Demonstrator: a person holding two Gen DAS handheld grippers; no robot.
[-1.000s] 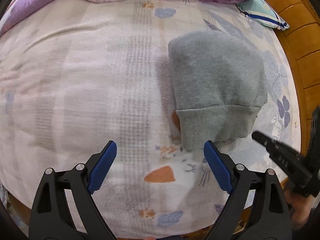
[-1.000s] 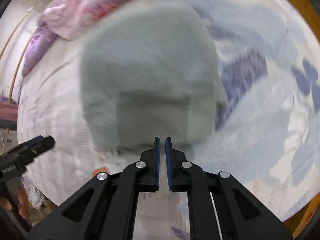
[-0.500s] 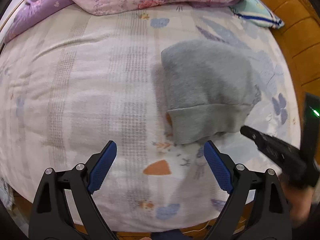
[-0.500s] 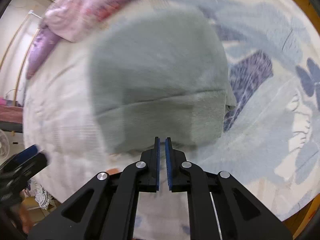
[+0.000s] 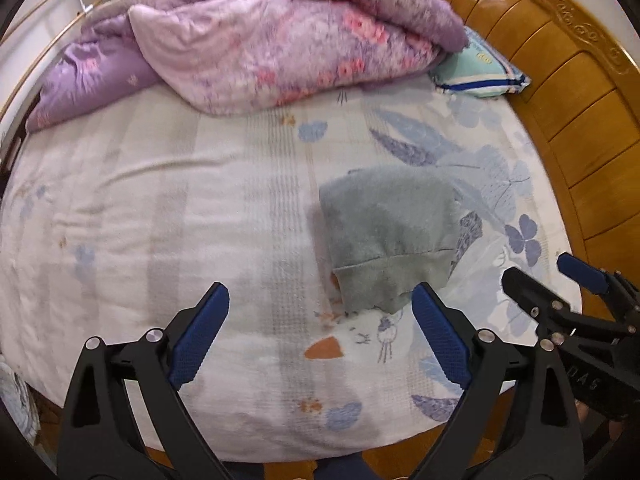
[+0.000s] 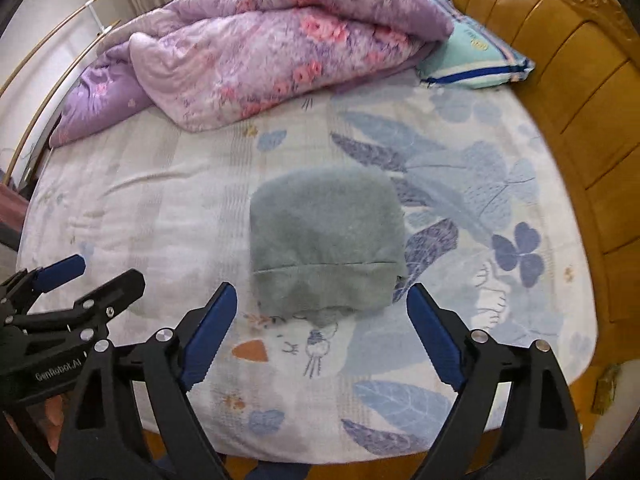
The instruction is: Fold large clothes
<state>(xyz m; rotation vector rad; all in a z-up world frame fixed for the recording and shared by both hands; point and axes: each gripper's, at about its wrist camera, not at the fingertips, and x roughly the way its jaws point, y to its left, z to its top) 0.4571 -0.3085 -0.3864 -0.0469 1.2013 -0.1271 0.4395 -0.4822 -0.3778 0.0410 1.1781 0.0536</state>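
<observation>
A: Folded and set down near the bed's right side: grey garment, compact, ribbed hem nearest.

B: Left gripper wide open; right gripper just sprung open, nothing between. Fold apparently finished; at most, tidying the near hem.

Both wrist cameras are looking steeply down from high above the bed's near edge, facing the far quilt. They are sharing nearly the whole bed, headboard along its right edge.
</observation>
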